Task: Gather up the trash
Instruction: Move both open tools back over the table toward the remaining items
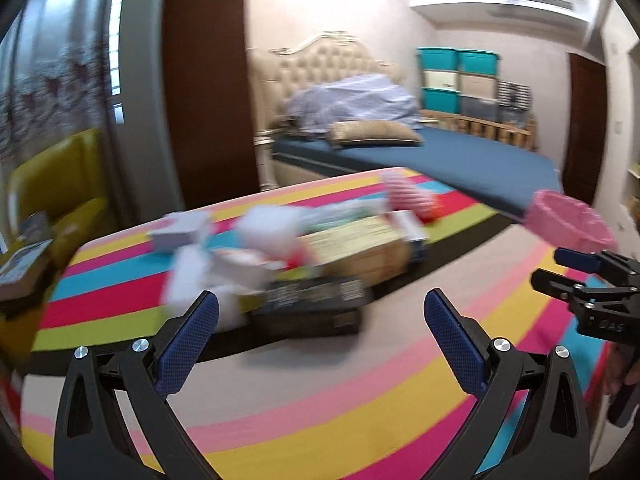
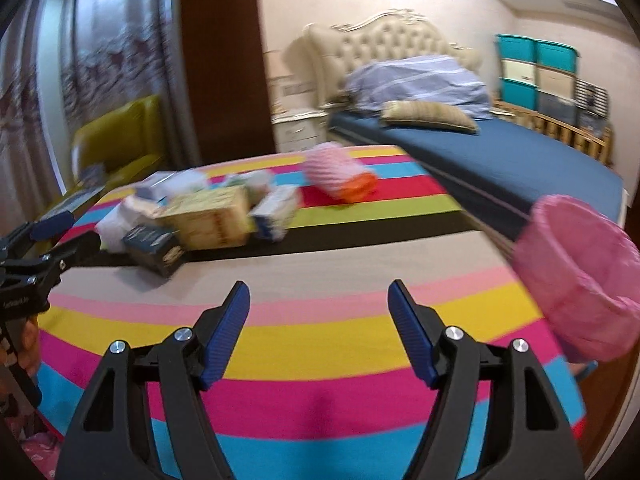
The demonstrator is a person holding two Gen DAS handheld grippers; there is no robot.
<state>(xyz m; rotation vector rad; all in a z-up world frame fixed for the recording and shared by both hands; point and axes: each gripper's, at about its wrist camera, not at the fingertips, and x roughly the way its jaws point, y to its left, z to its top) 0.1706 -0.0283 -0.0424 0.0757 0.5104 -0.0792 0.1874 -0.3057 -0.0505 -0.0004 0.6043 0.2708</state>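
Note:
A pile of trash lies on the striped cloth: a dark box [image 1: 316, 300] [image 2: 154, 246], a tan carton [image 1: 360, 246] [image 2: 210, 218], white crumpled paper [image 1: 208, 280] [image 2: 118, 216], a small white box [image 2: 276, 210] and a pink roll with an orange end [image 2: 340, 176] [image 1: 408, 196]. A bin with a pink liner [image 2: 580, 280] [image 1: 568, 226] stands at the right. My left gripper [image 1: 320, 312] is open and empty, just before the dark box. My right gripper [image 2: 320, 300] is open and empty over bare cloth, left of the bin.
The striped surface [image 2: 320, 344] ends at a bed with a blue sheet [image 2: 500, 160] behind. A yellow chair [image 2: 120, 140] stands at the left, a white nightstand [image 2: 298, 130] beside the bed. Teal storage boxes [image 2: 536, 68] stand at the far wall.

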